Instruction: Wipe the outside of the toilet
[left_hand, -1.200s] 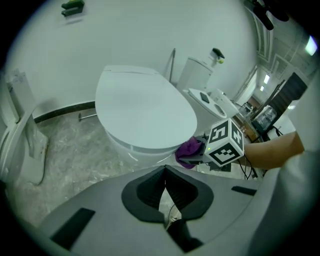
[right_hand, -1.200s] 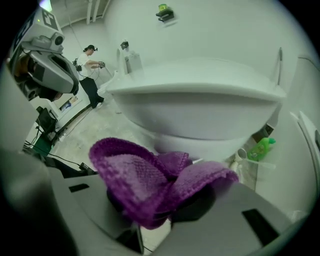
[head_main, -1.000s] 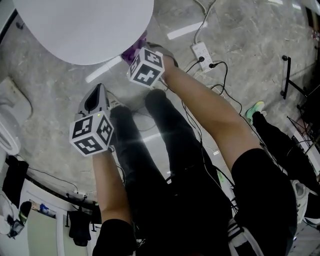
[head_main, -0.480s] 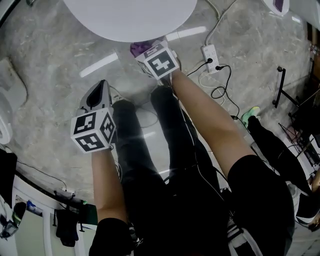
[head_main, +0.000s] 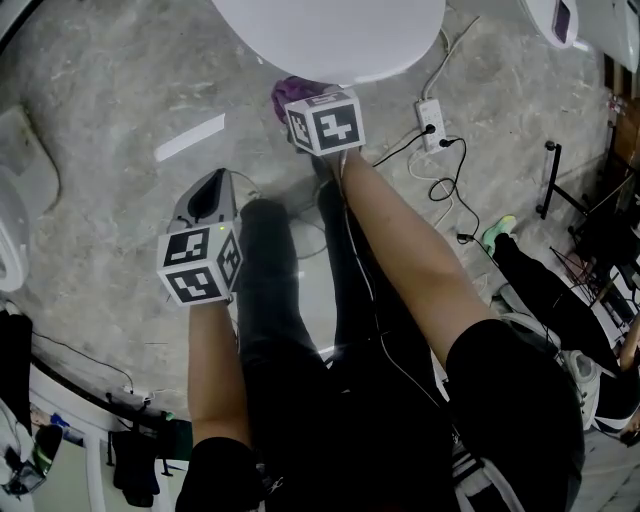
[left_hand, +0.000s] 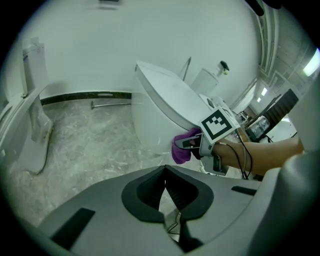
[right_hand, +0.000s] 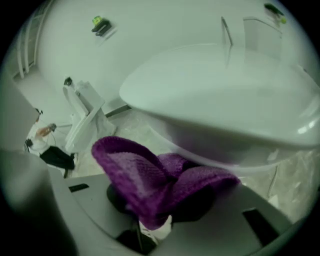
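The white toilet (head_main: 330, 35) fills the top of the head view, and its bowl curves across the right gripper view (right_hand: 225, 95). My right gripper (head_main: 300, 102) is shut on a purple cloth (head_main: 288, 95), held low against the bowl's outside just under the rim. In the right gripper view the cloth (right_hand: 155, 177) bulges out of the jaws and hides the fingertips. My left gripper (head_main: 207, 195) hangs over the floor, apart from the toilet, shut on nothing. The left gripper view shows the toilet (left_hand: 160, 100) and the cloth (left_hand: 181, 152) ahead.
A white power strip (head_main: 432, 120) with black cables lies on the marble floor right of the toilet. A white floor fixture (head_main: 12, 235) stands at the left edge. My legs run down the middle. A black stand (head_main: 545, 180) and a green shoe (head_main: 497, 232) are at the right.
The view has swung, so the toilet now sits further right. The right gripper stays with the cloth at the bowl's underside. The left gripper has barely moved.
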